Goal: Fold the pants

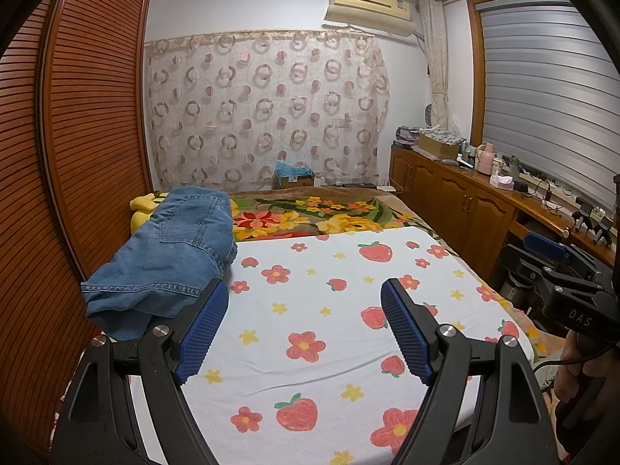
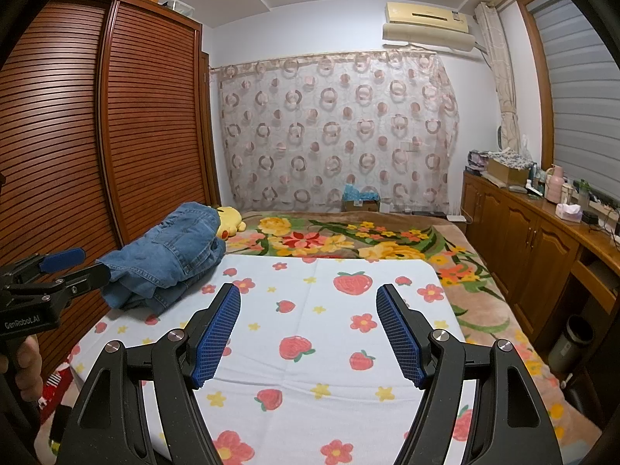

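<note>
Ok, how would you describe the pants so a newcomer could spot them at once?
Start at the bed's white strawberry-print sheet. At its far left corner, next to the slatted wooden wardrobe, lies a bundle of blue denim pants. A yellow plush toy sits just behind; the pants alone are blue with seams and a pocket.

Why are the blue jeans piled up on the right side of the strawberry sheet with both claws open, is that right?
Not quite. The blue jeans are piled on the left side of the strawberry sheet, by the wooden wardrobe, as the right wrist view shows. The left claw and right claw are indeed open.
</note>
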`<state>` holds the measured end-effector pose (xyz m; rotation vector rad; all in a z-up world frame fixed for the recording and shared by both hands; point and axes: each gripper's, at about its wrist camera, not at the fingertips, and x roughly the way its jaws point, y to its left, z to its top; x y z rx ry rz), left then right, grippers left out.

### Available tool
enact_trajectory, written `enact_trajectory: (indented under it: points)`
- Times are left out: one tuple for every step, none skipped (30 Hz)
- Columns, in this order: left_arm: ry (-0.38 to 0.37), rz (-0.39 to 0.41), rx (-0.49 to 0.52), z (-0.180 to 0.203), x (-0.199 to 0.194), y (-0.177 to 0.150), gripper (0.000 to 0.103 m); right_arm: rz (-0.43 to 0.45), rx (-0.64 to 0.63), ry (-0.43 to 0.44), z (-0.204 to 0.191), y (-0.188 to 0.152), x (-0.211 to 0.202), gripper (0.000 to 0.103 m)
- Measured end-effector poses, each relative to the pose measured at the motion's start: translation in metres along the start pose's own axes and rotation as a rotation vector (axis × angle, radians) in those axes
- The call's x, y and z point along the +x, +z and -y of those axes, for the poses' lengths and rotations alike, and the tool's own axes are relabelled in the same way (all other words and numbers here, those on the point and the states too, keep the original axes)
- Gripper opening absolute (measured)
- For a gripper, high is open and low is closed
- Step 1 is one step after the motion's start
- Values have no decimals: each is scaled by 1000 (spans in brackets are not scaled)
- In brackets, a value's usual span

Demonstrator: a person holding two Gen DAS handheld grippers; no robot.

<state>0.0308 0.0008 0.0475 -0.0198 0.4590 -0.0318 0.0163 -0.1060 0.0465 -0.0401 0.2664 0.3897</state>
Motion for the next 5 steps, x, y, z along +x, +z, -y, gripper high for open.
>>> enact_trajectory:
  points:
    - [0, 0, 0, 0, -1, 0, 82, -1, 0, 1, 0, 1, 0, 75]
    - [0, 1, 0, 0, 0, 0, 82, 0, 0, 2, 0, 0, 0, 75]
    - [0, 1, 0, 0, 0, 0, 82, 0, 0, 1, 0, 0, 0, 75]
    - [1, 1, 0, 0, 0, 0, 82, 1, 0, 1, 1, 1, 0, 75]
    - [1, 1, 0, 1, -1, -1, 82, 0, 0, 1, 0, 0, 0, 75]
